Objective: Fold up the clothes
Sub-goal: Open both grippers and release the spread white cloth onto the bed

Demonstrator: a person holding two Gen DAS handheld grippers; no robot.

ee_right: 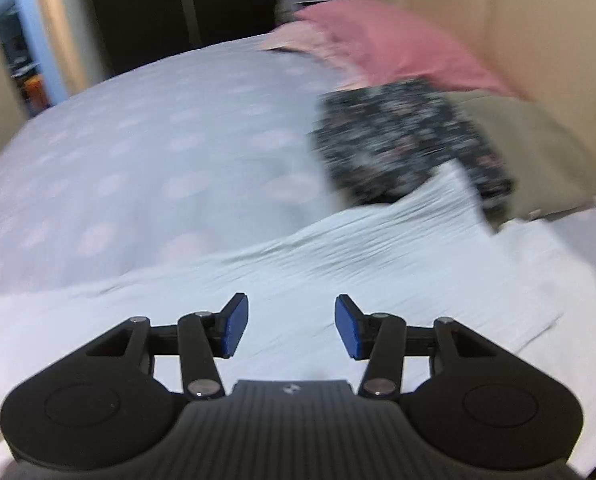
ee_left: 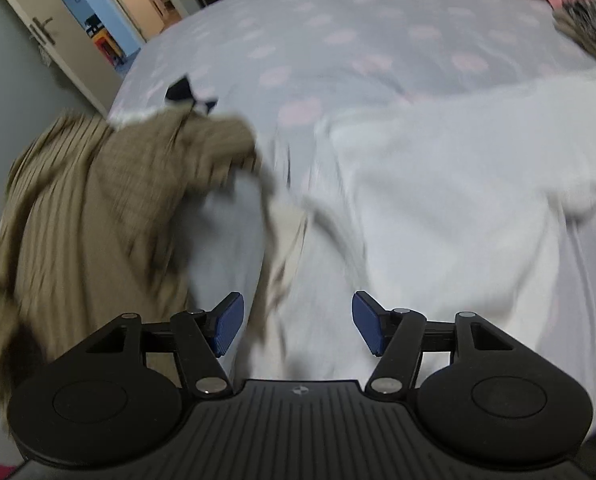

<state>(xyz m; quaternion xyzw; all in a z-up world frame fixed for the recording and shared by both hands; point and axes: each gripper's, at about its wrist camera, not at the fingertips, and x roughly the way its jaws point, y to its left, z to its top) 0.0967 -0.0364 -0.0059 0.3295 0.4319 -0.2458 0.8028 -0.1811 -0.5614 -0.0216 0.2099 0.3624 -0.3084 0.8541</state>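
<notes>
Step in hand: you are between holds, by my reading; both grippers hang empty over the bed (ee_left: 338,32), so a grasp comes next.
Left gripper (ee_left: 296,326): its blue pads stand well apart with nothing between them, above the near edge of the white garment (ee_left: 450,200).
Right gripper (ee_right: 291,328): its fingers are likewise spread and hold nothing, with the same white cloth (ee_right: 338,264) lying flat below.
Task's thing: the white garment is spread across the near part of the spotted cover, one part reaching toward the dark patterned garment (ee_right: 410,144).
Others waiting: an olive-brown garment (ee_left: 98,208) lies crumpled just left of the white one (blur hides whether they overlap), and an olive folded piece (ee_right: 538,160) sits by the pink pillow (ee_right: 390,52).
Next move: you likely need each gripper lowered onto an edge or corner of the white cloth, pinching one layer only.
Care: pick matching corners, or the fold will come out skewed.
</notes>
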